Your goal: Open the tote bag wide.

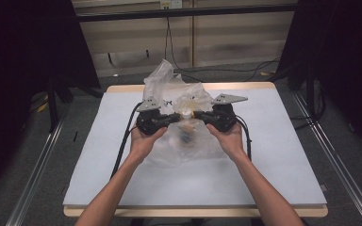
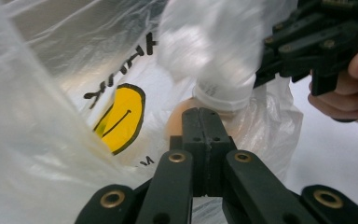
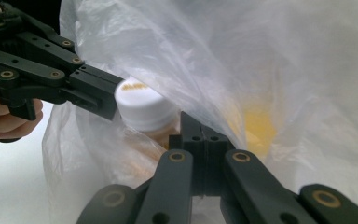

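A clear plastic bag (image 1: pixel 161 81) printed with a yellow smiley (image 2: pixel 121 116) stands crumpled at the middle of the white table (image 1: pixel 273 165). Inside it stands a bottle with a white cap (image 3: pixel 142 105) and amber contents. My left gripper (image 1: pixel 175 117) comes in from the left and my right gripper (image 1: pixel 202 115) from the right, tips almost meeting at the bag's mouth over the cap (image 2: pixel 221 95). In both gripper views the black jaws stand together with the bag's film caught at their tips. A hand holds each gripper.
Black cables (image 1: pixel 122 146) trail from the grippers toward the table's front. The table's wooden edge (image 1: pixel 193 212) runs along the front. Dark curtains (image 1: pixel 23 56) flank the table, and floor rails (image 1: pixel 37 169) run on both sides.
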